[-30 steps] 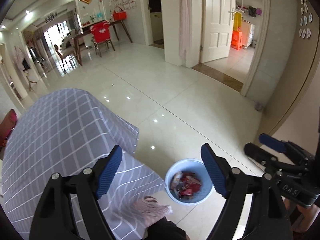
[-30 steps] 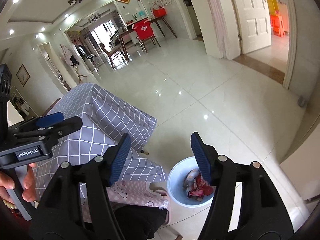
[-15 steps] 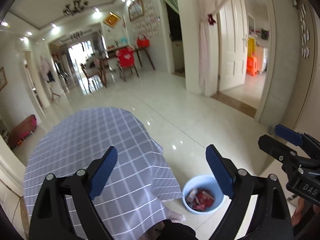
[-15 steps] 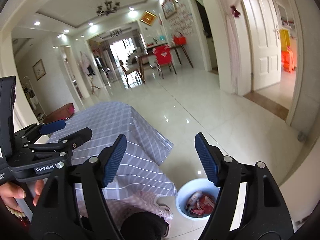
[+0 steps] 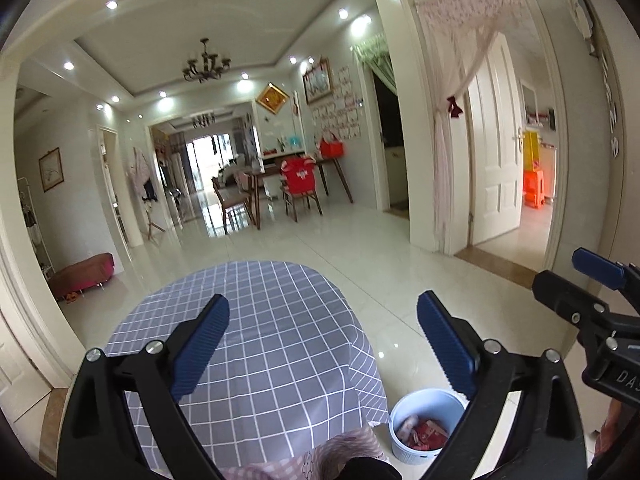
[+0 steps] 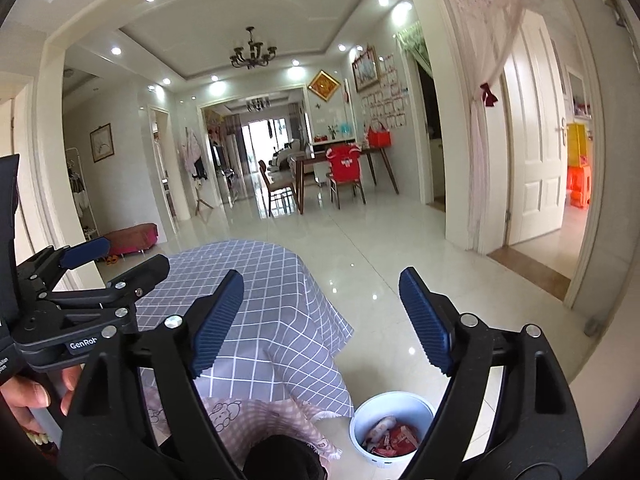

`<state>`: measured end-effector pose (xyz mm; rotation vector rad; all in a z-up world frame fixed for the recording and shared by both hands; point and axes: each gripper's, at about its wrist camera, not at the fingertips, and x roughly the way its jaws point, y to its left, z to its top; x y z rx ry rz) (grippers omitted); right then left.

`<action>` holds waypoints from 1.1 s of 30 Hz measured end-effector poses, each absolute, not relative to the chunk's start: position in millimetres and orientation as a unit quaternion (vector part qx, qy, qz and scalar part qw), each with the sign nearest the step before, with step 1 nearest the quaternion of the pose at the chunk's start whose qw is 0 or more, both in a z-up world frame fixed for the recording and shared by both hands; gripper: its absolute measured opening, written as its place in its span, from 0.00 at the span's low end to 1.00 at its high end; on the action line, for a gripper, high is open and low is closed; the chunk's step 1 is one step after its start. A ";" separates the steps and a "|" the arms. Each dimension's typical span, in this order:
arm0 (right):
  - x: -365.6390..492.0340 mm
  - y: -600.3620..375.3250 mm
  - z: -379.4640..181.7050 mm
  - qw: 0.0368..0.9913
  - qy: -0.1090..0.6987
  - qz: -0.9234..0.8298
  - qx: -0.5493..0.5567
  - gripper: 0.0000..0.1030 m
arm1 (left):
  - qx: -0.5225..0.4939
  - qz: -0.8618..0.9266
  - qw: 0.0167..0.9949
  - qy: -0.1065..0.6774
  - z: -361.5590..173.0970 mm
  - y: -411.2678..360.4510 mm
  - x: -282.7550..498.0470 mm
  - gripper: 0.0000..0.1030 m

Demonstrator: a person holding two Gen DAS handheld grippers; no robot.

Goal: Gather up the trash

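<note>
Both grippers are held up in the air above the near side of a tabletop (image 5: 276, 320) that is covered with a grey cloth with white checks. The left gripper (image 5: 323, 346) has its jaws wide apart and nothing is between them; its blue ribbed pads (image 5: 200, 346) point forward over the cloth. The right gripper (image 6: 322, 320) also has its jaws wide apart and empty, and it is to the right of the left one, which shows at the left edge of the right wrist view with a hand (image 6: 30, 394) around its handle. The trash (image 6: 390, 438), mostly red wrappers with some pale pieces, lies inside a small round bin (image 6: 362, 412), light blue with a white rim. This bin stands on the shiny white tiled floor (image 5: 400, 280), just beside the hanging right edge of the cloth and near the person's leg in pink checked fabric (image 6: 248, 412). In both views the bin is low, under the right finger of each gripper. The tabletop surface that is visible carries no object that I can make out. Far behind there is a dining table (image 5: 280, 172) with a chair with a red cover (image 5: 298, 178), and a white door (image 5: 494, 148) stands open on the right.
</note>
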<state>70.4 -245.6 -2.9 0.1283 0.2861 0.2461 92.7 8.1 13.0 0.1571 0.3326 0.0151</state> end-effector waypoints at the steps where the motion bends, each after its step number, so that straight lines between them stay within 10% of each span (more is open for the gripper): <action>1: 65.9 -246.7 -1.6 0.981 0.138 0.124 0.063 0.77 | 0.079 0.012 0.984 0.160 15.2 7.9 85.3 0.90; 33: 14.7 -262.7 -2.2 0.985 0.105 0.112 0.074 0.81 | 0.100 0.009 0.987 0.125 21.4 -18.0 28.0 0.91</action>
